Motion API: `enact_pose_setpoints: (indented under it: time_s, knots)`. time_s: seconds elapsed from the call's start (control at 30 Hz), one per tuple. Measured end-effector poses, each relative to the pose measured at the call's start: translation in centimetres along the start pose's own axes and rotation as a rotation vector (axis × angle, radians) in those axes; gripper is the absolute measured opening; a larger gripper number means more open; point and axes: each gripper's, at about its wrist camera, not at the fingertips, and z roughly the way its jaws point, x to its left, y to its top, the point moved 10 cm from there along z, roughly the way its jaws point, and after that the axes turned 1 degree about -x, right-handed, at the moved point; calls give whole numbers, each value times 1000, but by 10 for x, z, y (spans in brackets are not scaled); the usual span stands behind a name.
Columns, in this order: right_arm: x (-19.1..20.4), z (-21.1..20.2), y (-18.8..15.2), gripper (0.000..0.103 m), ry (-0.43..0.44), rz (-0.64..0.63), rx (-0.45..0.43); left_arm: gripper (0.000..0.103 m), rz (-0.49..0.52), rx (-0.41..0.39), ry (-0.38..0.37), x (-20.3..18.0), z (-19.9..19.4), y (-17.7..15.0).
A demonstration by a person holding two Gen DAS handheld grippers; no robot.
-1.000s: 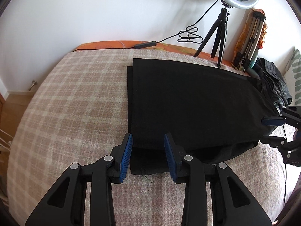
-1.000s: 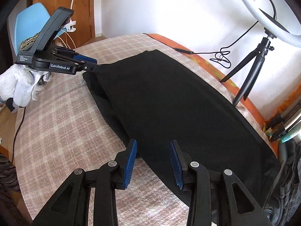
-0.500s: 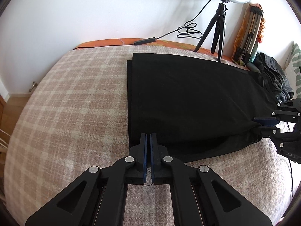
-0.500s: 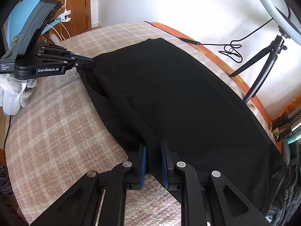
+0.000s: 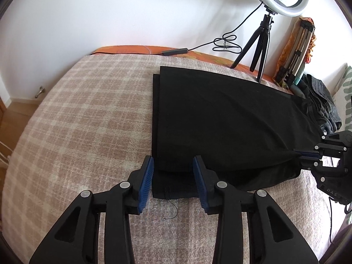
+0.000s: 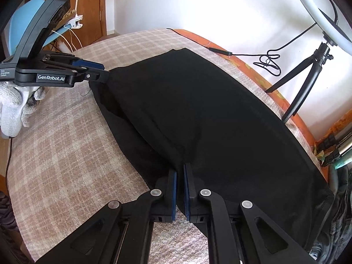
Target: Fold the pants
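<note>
Left gripper (image 5: 172, 181): jaws apart a second ago, shut at the pants (image 5: 220, 121) hem half a second ago, now opening again; the hem corner lies between the blue pads, untouched by either.

Right gripper (image 6: 180, 189): jaws stood wide a second ago with the pants edge between them; now pinched on a fold of black cloth, which has bunched and ridged just ahead of its tips.
</note>
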Motion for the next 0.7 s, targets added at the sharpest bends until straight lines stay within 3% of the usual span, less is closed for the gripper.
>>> enact_pose_setpoints:
  time_s: [0.07, 0.13, 0.2, 0.5, 0.63, 0.7]
  knots:
    - [1, 2, -2, 3, -6, -10, 5, 36, 6, 29, 31, 0, 14, -3]
    - [0, 3, -2, 4, -5, -2, 3, 34, 42, -1, 47, -4, 15, -2]
    - [-2, 2, -2, 3, -4, 3, 0, 7, 77, -16, 61, -8, 13, -1]
    - [12, -9, -1, 2, -13, -43, -25, 5, 87, -72, 72, 1, -11, -4]
    - [19, -3, -8, 2, -3, -59, 6, 5, 103, -38, 90, 1, -3, -10]
    - [21, -2, -9, 4, -11, -62, 9, 10, 121, -23, 112, 1, -2, -12]
